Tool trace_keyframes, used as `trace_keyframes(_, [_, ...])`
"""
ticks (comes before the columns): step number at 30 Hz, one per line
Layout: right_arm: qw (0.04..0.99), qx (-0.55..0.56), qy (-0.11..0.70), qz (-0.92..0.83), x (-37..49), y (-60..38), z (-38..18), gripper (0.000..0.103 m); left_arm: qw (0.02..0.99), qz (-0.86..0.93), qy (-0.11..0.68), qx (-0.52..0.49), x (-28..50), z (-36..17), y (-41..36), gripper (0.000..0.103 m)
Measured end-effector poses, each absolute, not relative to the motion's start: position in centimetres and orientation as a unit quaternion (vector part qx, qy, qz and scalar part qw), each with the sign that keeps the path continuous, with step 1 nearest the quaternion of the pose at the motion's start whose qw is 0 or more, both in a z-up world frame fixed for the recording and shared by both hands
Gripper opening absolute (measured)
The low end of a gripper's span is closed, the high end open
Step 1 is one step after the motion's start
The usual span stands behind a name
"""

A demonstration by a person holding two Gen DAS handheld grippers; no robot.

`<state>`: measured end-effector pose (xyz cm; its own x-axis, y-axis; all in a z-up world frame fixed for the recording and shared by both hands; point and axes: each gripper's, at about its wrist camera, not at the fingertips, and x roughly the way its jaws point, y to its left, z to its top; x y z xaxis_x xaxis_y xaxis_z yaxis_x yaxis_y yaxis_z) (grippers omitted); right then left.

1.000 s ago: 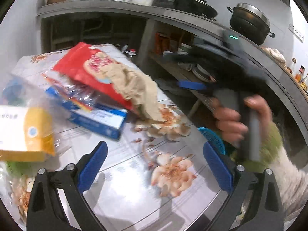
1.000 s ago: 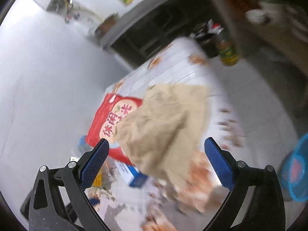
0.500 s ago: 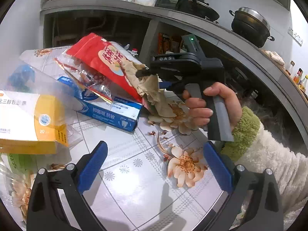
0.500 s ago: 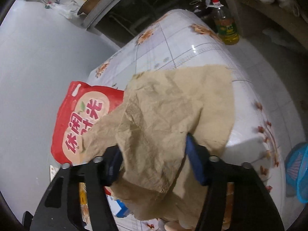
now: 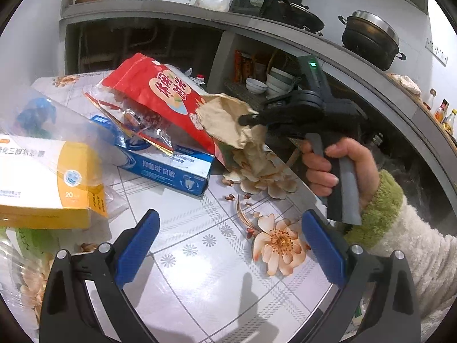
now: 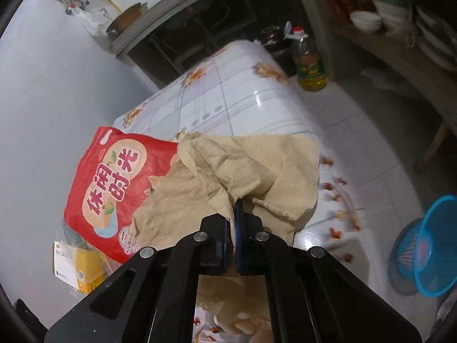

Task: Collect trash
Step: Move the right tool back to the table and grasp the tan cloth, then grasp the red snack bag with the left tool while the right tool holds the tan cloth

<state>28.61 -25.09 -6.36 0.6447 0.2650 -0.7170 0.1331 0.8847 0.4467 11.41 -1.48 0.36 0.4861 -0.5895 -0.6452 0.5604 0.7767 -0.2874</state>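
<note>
A crumpled brown paper lies against a red snack bag on the tiled table. My right gripper is shut on a fold of that paper; the left wrist view shows this same gripper pinching the paper beside the red bag. My left gripper hangs open over bare tabletop, nothing between its blue pads. Near it lie a blue box, a yellow and white box and clear plastic wrapping.
A blue mesh bin stands on the floor to the right of the table. An oil bottle sits on the floor behind the table. Shelves with bowls and a counter with a pot lie beyond. Small scraps dot the tabletop.
My right gripper came down onto the brown paper and its jaws went from wide open to shut on it. The left gripper stayed open and shifted slightly.
</note>
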Motion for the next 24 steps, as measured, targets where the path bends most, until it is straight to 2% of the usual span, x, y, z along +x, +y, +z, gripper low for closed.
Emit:
trace_keyframes(7, [0.880,0.254,0.401,0.026,25.0,-26.7,-5.0,0.002,0.870,-0.331,0.366,0.017,10.3,0.4,-1.5,0.097])
trace_keyframes(17, [0.863,0.201,0.462,0.041,20.2,-25.4,-5.3,0.002,0.870,-0.338,0.356,0.047,8.9,0.3,-1.8,0.097])
trace_keyframes(21, [0.813,0.271,0.501,0.119,18.8,-24.8,-6.0,0.002,0.876,-0.332,0.349,0.041,8.9,0.8,-1.5,0.093])
trace_keyframes(24, [0.742,0.391,0.504,0.207,18.3,-25.4,-7.1,0.002,0.879,-0.325,0.346,0.033,8.9,1.2,-0.9,0.092])
